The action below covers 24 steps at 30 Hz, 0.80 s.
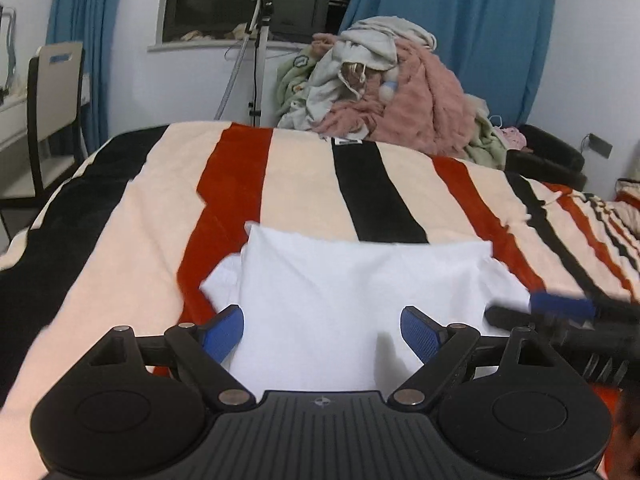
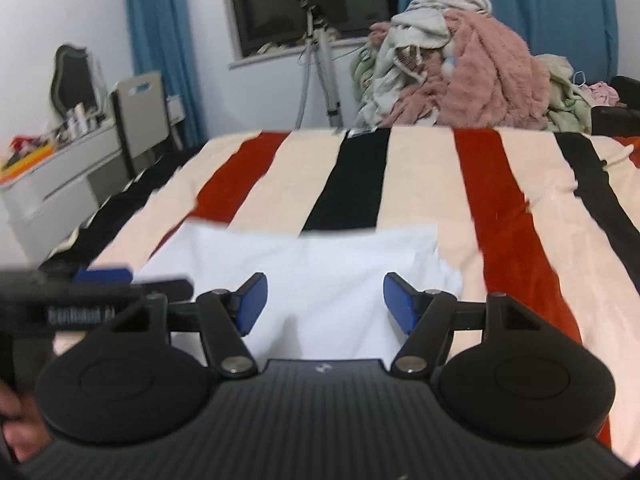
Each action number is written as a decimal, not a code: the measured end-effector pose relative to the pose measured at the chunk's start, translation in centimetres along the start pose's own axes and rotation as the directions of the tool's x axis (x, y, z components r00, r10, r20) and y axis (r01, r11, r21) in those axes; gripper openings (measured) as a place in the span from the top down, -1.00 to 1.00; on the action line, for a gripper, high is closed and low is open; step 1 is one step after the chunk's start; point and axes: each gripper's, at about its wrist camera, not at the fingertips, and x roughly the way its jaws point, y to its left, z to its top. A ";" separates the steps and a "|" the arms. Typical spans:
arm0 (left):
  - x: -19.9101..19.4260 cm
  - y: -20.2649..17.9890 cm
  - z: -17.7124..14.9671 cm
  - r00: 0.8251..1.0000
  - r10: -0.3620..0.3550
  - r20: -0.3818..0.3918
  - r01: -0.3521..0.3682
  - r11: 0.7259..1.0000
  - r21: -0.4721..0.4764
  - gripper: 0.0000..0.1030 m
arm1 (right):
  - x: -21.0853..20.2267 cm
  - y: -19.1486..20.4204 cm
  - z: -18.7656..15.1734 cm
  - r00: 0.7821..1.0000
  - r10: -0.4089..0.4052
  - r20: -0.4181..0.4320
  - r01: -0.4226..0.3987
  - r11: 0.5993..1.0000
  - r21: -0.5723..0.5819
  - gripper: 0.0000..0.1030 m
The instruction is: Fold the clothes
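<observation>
Left wrist view, bed [image 1: 132, 216]: lying under a striped blanket.
Clothes pile [image 1: 384, 88]: sitting at the far edge.
White garment [image 1: 360, 280]: lying folded, near edge.
Left claw [image 1: 322, 334]: hovering released, empty.
Right claw [image 2: 324, 302]: hovering released, empty.

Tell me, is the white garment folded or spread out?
Folded: the white garment lies as a compact rectangle on the striped blanket, a sleeve sticking out.
</observation>
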 end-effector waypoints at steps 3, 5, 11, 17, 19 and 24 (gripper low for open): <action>-1.6 0.3 -1.2 1.000 -0.016 -0.023 0.015 0.999 -0.052 -0.71 | -1.2 0.8 -2.0 0.999 -0.024 -0.040 0.022 0.999 -0.046 -0.30; -1.9 0.3 -2.4 0.998 -0.036 -0.050 0.033 0.997 -0.068 -0.71 | -1.8 1.1 -2.6 0.998 -0.038 -0.050 0.035 0.998 -0.059 -0.30; -2.4 0.5 -4.1 0.997 -0.037 -0.070 0.030 0.995 -0.097 -0.71 | -0.4 -0.4 -4.7 0.994 -0.023 -0.110 0.029 0.998 0.049 -0.29; -6.4 3.4 -4.6 0.988 -0.149 -0.029 0.127 0.919 -0.374 -0.71 | -1.0 -0.3 -5.0 0.994 -0.035 -0.104 0.041 0.998 0.053 -0.29; -7.9 4.8 -5.3 0.977 -0.214 -0.001 0.185 0.846 -0.500 -0.72 | -1.2 -0.1 -5.2 0.994 -0.045 -0.102 0.049 0.998 0.043 -0.29; -8.4 7.0 -7.7 0.947 -0.321 0.025 0.256 0.704 -0.662 -0.77 | -1.2 -0.1 -5.1 0.994 -0.050 -0.102 0.055 0.997 0.050 -0.29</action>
